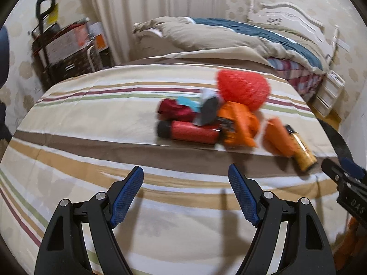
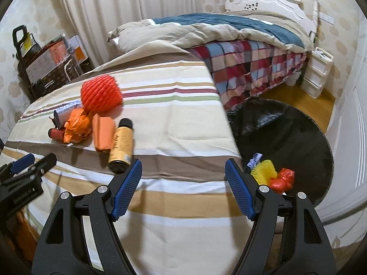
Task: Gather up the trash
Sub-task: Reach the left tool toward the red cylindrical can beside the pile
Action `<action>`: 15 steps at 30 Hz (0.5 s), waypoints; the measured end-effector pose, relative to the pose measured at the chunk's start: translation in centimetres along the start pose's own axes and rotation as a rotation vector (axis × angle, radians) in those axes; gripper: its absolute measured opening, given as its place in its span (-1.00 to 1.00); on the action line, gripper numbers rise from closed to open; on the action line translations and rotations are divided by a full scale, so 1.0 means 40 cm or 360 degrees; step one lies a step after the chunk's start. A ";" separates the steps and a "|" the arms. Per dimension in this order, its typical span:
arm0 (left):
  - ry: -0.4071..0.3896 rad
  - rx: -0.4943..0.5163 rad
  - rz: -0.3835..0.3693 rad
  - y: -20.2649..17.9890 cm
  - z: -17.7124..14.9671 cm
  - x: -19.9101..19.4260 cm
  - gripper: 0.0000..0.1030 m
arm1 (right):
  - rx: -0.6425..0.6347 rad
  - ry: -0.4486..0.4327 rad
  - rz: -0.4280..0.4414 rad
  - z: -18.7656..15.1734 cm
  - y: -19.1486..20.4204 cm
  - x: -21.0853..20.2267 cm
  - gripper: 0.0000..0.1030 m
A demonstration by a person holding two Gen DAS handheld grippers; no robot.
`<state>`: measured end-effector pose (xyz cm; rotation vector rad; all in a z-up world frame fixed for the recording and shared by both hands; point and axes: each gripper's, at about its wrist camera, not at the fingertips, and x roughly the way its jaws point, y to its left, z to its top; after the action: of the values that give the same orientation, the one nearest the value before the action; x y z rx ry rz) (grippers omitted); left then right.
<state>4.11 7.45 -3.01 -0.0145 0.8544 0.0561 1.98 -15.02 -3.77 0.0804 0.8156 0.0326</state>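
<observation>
1. Left claw [image 1: 185, 178] gapes empty over the striped bedsheet [image 1: 91, 119].
2. Right claw [image 2: 183, 171] likewise gapes empty.
3. The gold cylindrical bottle with black cap [image 2: 121, 145] lies just beyond its left finger, beside the orange honeycomb paper ball [image 2: 101, 92].
4. The black trash bag [image 2: 286, 133] sits off the bed's right edge.

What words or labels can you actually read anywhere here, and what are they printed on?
"DAS": on the body of the right claw, cut off at the picture's edge.
Yellow bottle: dark print down its side, too blurred to read.
Boxes on the cart: print too small to read.
Left claw body: lettering blurred.
</observation>
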 end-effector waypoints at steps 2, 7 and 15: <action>0.0002 -0.0032 0.0029 0.024 0.008 0.006 0.48 | -0.0010 0.0004 0.0009 0.003 0.010 0.004 0.42; 0.0004 -0.0131 0.0093 0.089 0.028 0.020 0.48 | -0.0033 0.0019 0.0009 0.006 0.024 0.012 0.42; -0.0026 -0.0176 0.0099 0.122 0.101 0.055 0.48 | -0.0044 0.0044 0.0006 0.009 0.035 0.025 0.42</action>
<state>8.33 12.58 -1.95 -0.0912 0.8345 0.1614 2.94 -13.58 -4.16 0.0557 0.8424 0.0483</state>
